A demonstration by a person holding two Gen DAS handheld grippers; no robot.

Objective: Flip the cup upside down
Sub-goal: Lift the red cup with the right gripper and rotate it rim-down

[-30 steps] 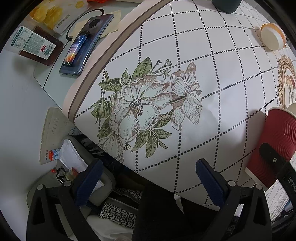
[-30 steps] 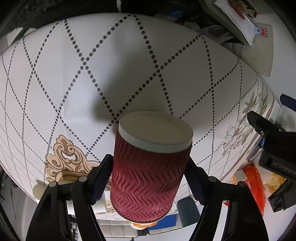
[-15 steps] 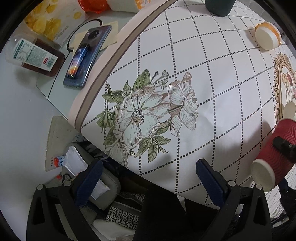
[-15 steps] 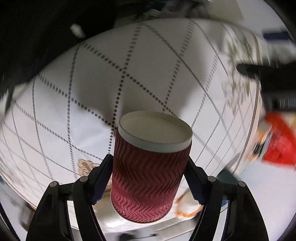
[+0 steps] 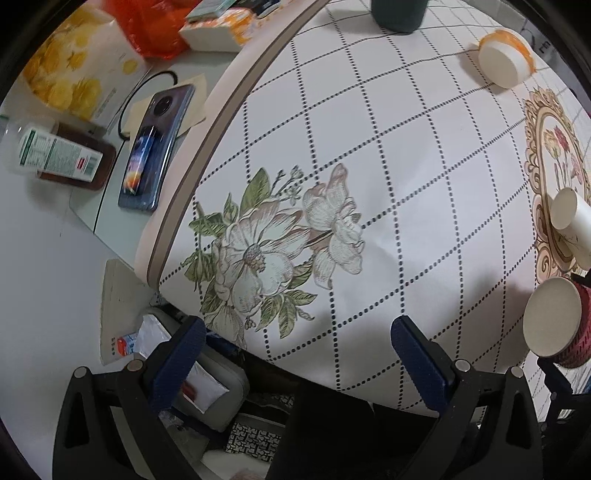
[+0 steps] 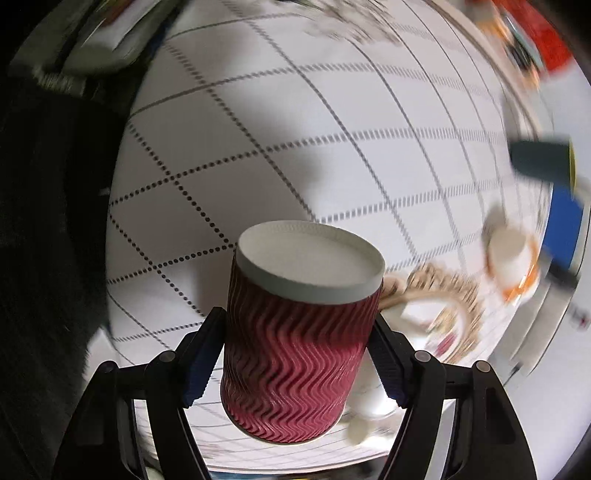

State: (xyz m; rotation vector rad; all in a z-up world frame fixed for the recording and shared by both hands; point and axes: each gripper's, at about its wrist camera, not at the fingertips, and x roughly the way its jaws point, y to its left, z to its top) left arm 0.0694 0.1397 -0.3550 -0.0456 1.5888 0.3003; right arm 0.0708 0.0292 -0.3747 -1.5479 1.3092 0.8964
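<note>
A red ripple paper cup (image 6: 295, 354) with a white base is held between the fingers of my right gripper (image 6: 295, 358), which is shut on its sides. The cup's white base points away from the camera, above the white dotted-grid tablecloth (image 6: 258, 147). In the left wrist view the same cup (image 5: 554, 325) shows at the right edge, tilted, white base toward the camera. My left gripper (image 5: 295, 354) is open and empty over the table's near edge, by the flower print (image 5: 273, 251).
An orange-banded cup (image 5: 504, 57) lies on its side at the far right. A white cup (image 5: 572, 221) lies on the ornate print. A dark green cup (image 5: 399, 13) stands at the back. A phone (image 5: 155, 147), a bottle (image 5: 62, 155) and packets lie on the side table.
My right gripper has swung round with the red cup in it, so the scene behind it has turned and blurred. In the left wrist view the cup has tipped, base toward the camera.
</note>
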